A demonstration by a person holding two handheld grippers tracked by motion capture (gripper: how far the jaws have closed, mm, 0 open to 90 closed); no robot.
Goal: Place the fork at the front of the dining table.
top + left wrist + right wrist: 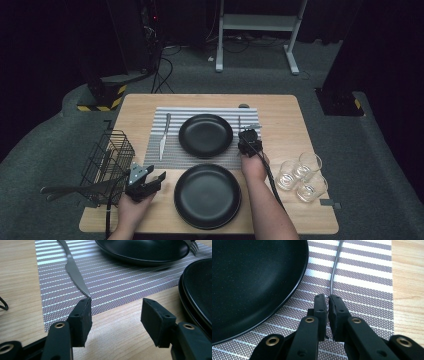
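Nearest the person, a black plate sits on the bare wood at the front edge of the table. Just to its left the left gripper hovers over the wood with its jaws spread apart and nothing between them; in the left gripper view the knife's tip shows just beyond one pad.

A little farther in, the right gripper is down at the right edge of the striped placemat, its jaws pressed together on the thin metal handle of a fork. The fork (only its slim handle is clear in the right gripper view) lies along the mat just right of a second black plate, its tines pointing toward the far edge of the mat.

On the other side of that plate, a knife lies on the mat. Off at the left table edge stands a black wire basket, and well apart on the right is a cluster of clear glasses.
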